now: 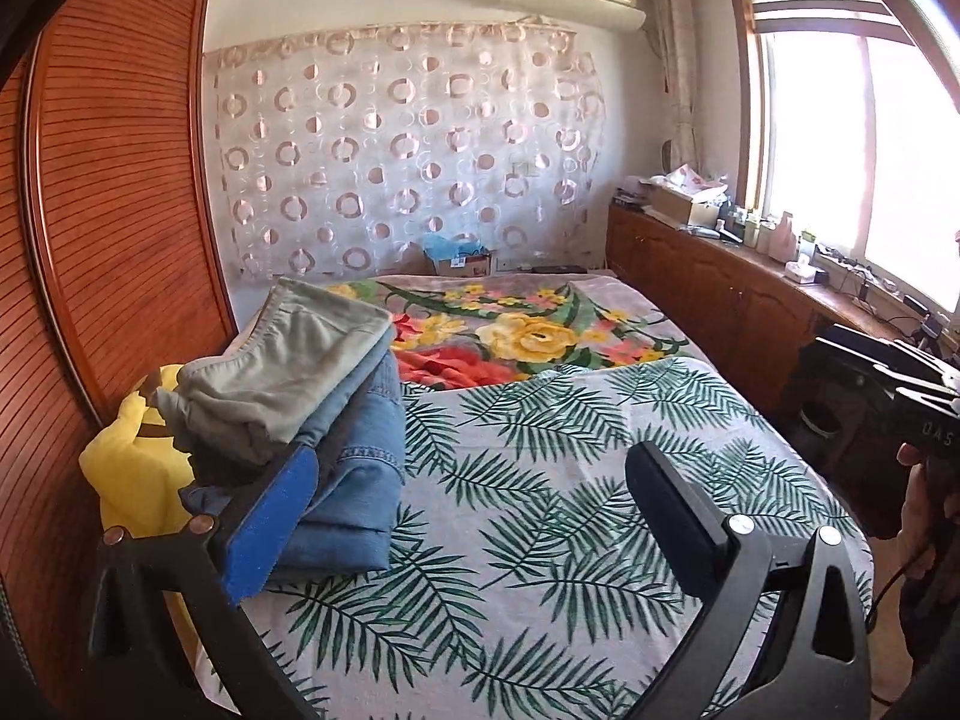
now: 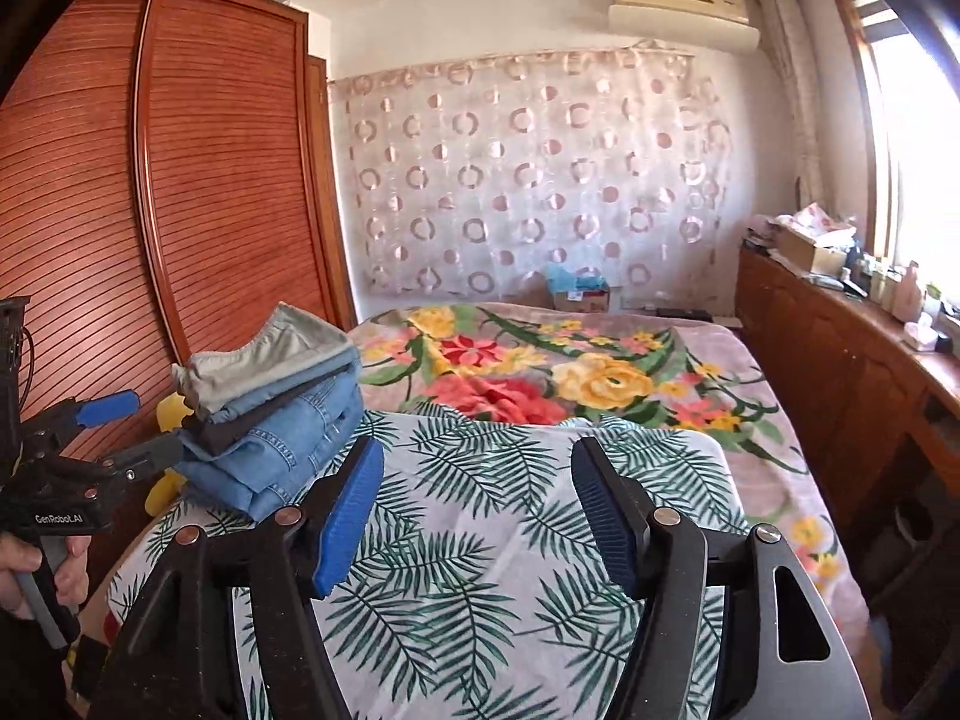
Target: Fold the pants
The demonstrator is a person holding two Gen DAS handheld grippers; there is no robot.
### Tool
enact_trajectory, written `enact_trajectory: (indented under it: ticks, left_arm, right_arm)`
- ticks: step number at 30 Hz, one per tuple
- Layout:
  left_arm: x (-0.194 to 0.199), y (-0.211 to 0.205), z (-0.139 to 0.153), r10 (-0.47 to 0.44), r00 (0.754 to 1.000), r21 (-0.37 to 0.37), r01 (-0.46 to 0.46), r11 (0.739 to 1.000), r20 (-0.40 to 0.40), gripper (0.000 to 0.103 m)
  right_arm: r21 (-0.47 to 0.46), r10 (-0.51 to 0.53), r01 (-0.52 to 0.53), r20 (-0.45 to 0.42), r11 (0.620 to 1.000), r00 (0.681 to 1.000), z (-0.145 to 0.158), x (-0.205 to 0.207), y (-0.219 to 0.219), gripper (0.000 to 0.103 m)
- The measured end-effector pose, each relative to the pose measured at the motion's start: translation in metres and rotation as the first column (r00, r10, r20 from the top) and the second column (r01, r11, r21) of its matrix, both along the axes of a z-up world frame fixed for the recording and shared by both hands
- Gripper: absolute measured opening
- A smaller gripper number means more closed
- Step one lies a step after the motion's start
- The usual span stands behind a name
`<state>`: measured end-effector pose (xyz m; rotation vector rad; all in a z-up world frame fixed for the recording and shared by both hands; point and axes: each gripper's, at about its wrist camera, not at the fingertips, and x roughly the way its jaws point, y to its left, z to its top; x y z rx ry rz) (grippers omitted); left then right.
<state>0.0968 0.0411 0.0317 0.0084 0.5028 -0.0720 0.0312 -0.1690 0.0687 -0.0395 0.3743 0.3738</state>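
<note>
Denim and grey pants (image 1: 336, 414), seemingly folded, stacked beside gaping claws (image 2: 477, 504).

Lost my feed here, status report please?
Left gripper and right gripper open, empty. Folded pants stack on the leaf-print sheet's left. Nothing blocking.

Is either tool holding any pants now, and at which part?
Nothing is held. The left tool and the right tool are both open, above the leaf-print cloth.

I can't see most of the yellow fabric item (image 1: 129, 468), buried behind the folded stack of denim and grey pants (image 1: 324, 420); windowsill clutter (image 1: 774, 234) too small.
</note>
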Motion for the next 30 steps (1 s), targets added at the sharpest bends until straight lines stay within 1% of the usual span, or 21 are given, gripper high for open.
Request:
enact_trajectory:
  ticks: [2, 4, 6, 10, 12, 19, 22, 30]
  left_arm:
    - [-0.008, -0.005, 0.005, -0.005, 1.000, -0.003, 0.005, 1.000, 0.017, 0.102]
    - [-0.017, -0.008, 0.010, -0.003, 0.999, -0.014, 0.004, 1.000, 0.038, 0.102]
    - [-0.024, -0.011, 0.013, -0.002, 0.999, -0.016, 0.002, 1.000, 0.044, 0.102]
    - [-0.037, -0.016, 0.017, 0.010, 0.998, -0.004, -0.010, 1.000, 0.062, 0.102]
    - [-0.044, -0.016, 0.020, 0.012, 0.997, -0.005, -0.012, 1.000, 0.074, 0.102]
    - [-0.048, -0.016, 0.025, 0.023, 0.996, -0.001, -0.023, 1.000, 0.088, 0.102]
    - [-0.048, -0.015, 0.024, 0.024, 0.996, -0.002, -0.024, 1.000, 0.087, 0.102]
    - [-0.050, -0.014, 0.025, 0.027, 0.996, -0.004, -0.027, 1.000, 0.082, 0.102]
  right_arm:
    - [0.007, -0.008, 0.008, 0.011, 1.000, 1.000, 0.003, -0.012, -0.002, 0.070]
    - [0.010, -0.024, 0.024, 0.026, 1.000, 0.999, 0.003, -0.025, -0.003, 0.075]
    - [0.006, -0.038, 0.038, 0.035, 0.999, 0.999, 0.003, -0.037, -0.003, 0.077]
    - [0.021, -0.055, 0.054, 0.036, 0.998, 0.998, 0.000, -0.054, -0.001, 0.079]
    - [0.013, -0.062, 0.062, 0.043, 0.998, 0.997, 0.000, -0.062, 0.003, 0.079]
    - [0.014, -0.060, 0.059, 0.044, 0.998, 0.997, -0.002, -0.065, 0.001, 0.079]
    - [0.022, -0.051, 0.050, 0.042, 0.998, 0.998, -0.003, -0.060, -0.007, 0.079]
    - [0.016, -0.051, 0.051, 0.049, 0.999, 0.997, -0.006, -0.059, -0.012, 0.079]
